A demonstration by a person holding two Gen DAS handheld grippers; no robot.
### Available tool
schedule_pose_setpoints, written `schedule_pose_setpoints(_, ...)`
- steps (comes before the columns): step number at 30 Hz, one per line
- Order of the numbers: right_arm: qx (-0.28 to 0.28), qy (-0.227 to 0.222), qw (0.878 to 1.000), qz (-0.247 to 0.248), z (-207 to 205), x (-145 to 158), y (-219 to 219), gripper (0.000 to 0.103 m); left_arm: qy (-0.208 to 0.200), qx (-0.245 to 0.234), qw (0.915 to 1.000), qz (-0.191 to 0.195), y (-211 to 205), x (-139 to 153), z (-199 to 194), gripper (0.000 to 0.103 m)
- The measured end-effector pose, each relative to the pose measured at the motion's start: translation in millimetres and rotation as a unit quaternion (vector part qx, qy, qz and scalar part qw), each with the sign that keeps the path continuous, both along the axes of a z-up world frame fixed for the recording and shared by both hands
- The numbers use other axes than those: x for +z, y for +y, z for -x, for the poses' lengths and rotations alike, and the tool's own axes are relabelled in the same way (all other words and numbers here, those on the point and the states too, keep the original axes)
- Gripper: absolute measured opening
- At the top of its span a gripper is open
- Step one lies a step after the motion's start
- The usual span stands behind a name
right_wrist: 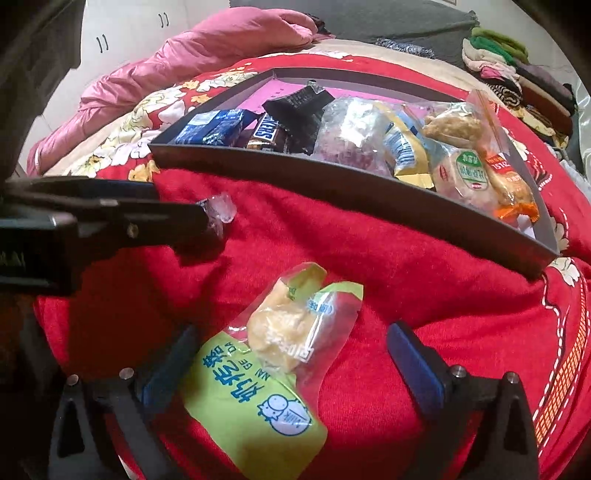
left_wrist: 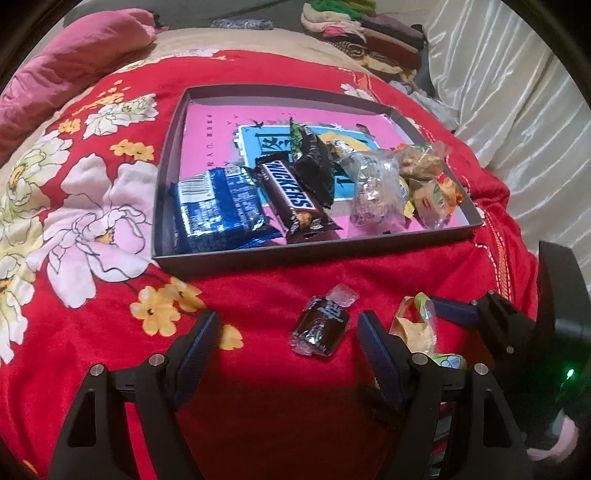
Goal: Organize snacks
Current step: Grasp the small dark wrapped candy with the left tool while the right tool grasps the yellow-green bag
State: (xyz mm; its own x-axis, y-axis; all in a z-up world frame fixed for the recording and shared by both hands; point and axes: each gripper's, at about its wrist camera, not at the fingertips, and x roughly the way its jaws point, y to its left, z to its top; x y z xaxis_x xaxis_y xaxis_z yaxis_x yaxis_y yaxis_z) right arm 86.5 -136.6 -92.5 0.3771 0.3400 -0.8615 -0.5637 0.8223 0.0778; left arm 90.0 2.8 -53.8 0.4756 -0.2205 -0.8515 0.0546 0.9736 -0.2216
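Observation:
A small brown candy (left_wrist: 320, 328) in clear wrap lies on the red blanket between the fingers of my left gripper (left_wrist: 288, 325), nearer the right pad; the jaws stand open and apart from it. My right gripper (right_wrist: 293, 336) is open around a green-and-yellow pastry packet (right_wrist: 273, 343), which lies flat on the blanket; the right pad is clear of it. That packet (left_wrist: 417, 328) also shows in the left wrist view beside one right-gripper finger (left_wrist: 454, 310). A shallow dark box (left_wrist: 258, 258) with a pink floor holds a blue packet (left_wrist: 218, 206), a Snickers bar (left_wrist: 291, 192) and several bagged snacks.
The box's near wall (right_wrist: 332, 184) stands just beyond both grippers. The floral red blanket (left_wrist: 92, 221) covers a bed, with a pink quilt (right_wrist: 184, 48) at the back left and folded clothes (left_wrist: 369, 33) at the back right. White fabric (left_wrist: 517, 92) hangs on the right.

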Motion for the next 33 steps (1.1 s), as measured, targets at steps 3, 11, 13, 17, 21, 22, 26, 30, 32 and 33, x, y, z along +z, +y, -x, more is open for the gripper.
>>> schedule_pose_setpoints(3,0.003,-0.004,1.000,-0.001,-1.0,2.7,-2.2,0.094,-0.002,-0.002,1.0000,0.001,-2.0,-0.9,0.1,0.072)
schedule_pose_setpoints(11,-0.008,-0.006,1.000,-0.015,-8.7,12.0,-16.8,0.048,-0.001,-0.020,0.9997,0.013,-10.8,-2.7,0.0,0.042)
schedule_pose_setpoints(13,-0.015,0.002,1.000,-0.027,-11.5,13.1,-22.9,0.042,0.003,-0.029,0.9994,0.017,-15.0,-4.8,-0.4,0.036)
schedule_pose_setpoints(17,-0.018,0.006,0.999,-0.035,-12.3,14.2,-27.5,0.040,0.009,-0.036,0.9992,0.013,-21.9,-10.9,-1.4,0.035)
schedule_pose_setpoints(21,-0.014,0.000,0.999,-0.037,-9.8,17.5,-27.9,0.039,0.007,-0.039,0.9991,0.015,-22.7,-10.7,-2.3,0.034)
schedule_pose_setpoints(22,-0.013,0.001,0.999,-0.042,-9.5,18.2,-29.0,0.038,0.007,-0.037,0.9991,0.020,-21.5,-10.2,-2.6,0.034)
schedule_pose_setpoints(26,-0.010,-0.007,0.998,-0.059,-7.8,23.9,-31.1,0.038,0.006,-0.035,0.9989,0.030,-19.4,-7.4,-3.3,0.034)
schedule_pose_setpoints(30,-0.004,-0.015,0.997,-0.072,-5.4,29.4,-31.8,0.037,0.006,-0.034,0.9987,0.037,-17.3,-4.0,-2.3,0.032)
schedule_pose_setpoints(32,0.001,-0.020,0.997,-0.078,-4.3,32.2,-31.3,0.037,0.005,-0.034,0.9986,0.040,-15.2,-1.4,-1.4,0.031)
schedule_pose_setpoints(33,0.001,-0.022,0.997,-0.080,-4.1,33.2,-31.3,0.037,0.004,-0.033,0.9986,0.040,-14.8,-0.2,-1.3,0.031)
